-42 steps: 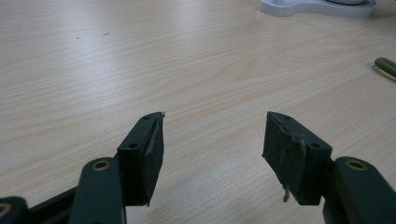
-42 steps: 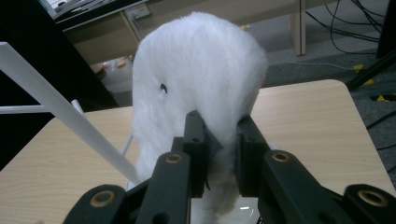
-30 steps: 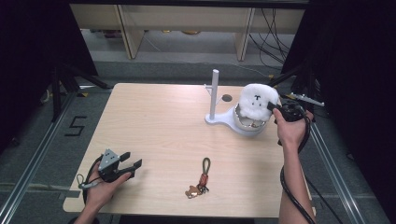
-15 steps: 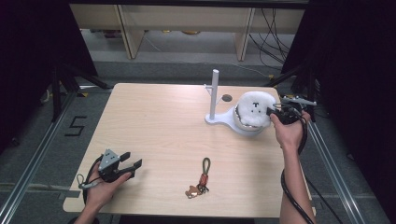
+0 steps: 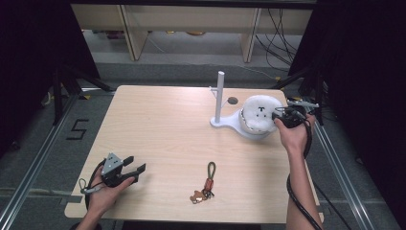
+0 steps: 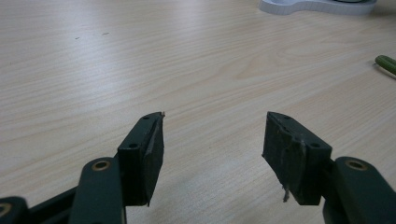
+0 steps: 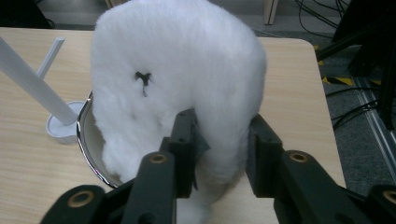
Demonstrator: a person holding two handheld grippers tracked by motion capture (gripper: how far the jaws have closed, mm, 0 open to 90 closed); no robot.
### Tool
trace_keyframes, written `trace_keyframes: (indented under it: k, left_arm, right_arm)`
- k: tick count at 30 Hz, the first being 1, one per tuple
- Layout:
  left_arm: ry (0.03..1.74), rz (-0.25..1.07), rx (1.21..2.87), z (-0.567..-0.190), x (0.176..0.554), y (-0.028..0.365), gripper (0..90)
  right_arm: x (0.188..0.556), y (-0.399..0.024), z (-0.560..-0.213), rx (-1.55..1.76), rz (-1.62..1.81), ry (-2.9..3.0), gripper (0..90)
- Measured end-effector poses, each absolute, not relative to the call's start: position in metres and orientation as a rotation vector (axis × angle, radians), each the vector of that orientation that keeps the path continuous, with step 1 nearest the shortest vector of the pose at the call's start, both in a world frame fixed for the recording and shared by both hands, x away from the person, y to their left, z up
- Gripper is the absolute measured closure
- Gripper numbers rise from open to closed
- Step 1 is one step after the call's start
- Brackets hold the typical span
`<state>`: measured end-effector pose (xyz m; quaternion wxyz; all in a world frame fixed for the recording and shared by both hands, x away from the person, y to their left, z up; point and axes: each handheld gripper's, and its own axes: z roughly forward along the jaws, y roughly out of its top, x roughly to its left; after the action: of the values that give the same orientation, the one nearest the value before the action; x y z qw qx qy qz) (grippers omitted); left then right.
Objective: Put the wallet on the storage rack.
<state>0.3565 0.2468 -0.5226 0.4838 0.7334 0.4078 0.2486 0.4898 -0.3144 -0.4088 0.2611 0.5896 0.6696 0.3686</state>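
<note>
Sitting in metal bowl (image 7: 88,140), white plush (image 7: 177,84); right jaws just opening, seemingly touching it; left jaws apart.

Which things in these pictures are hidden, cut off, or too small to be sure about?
- Right gripper, right gripper view: the white plush fills the gap between its jaws, which have just been opening; pad contact is unclear.
- Metal bowl, same view: the plush covers all but a rim arc.
- Keychain, high view: charms too small to identify.
- White stand, left gripper view: cut off by the top edge.

left gripper (image 5: 134,168) jaws wide apart, right gripper (image 5: 276,115) jaws just opening
</note>
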Motion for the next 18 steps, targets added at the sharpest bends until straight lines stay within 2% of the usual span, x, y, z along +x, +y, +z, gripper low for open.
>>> trace_keyframes:
  k: [7,18]
  left_arm:
    - [0.993,0.604,1.788,-0.523,0.357,0.247,37.6]
    - [1.001,0.602,1.781,-0.523,0.357,0.248,37.1]
  right_arm:
    - [0.486,-0.313,-0.406,1.663,1.003,1.759,52.4]
    - [0.474,-0.318,-0.399,1.645,1.033,1.706,41.0]
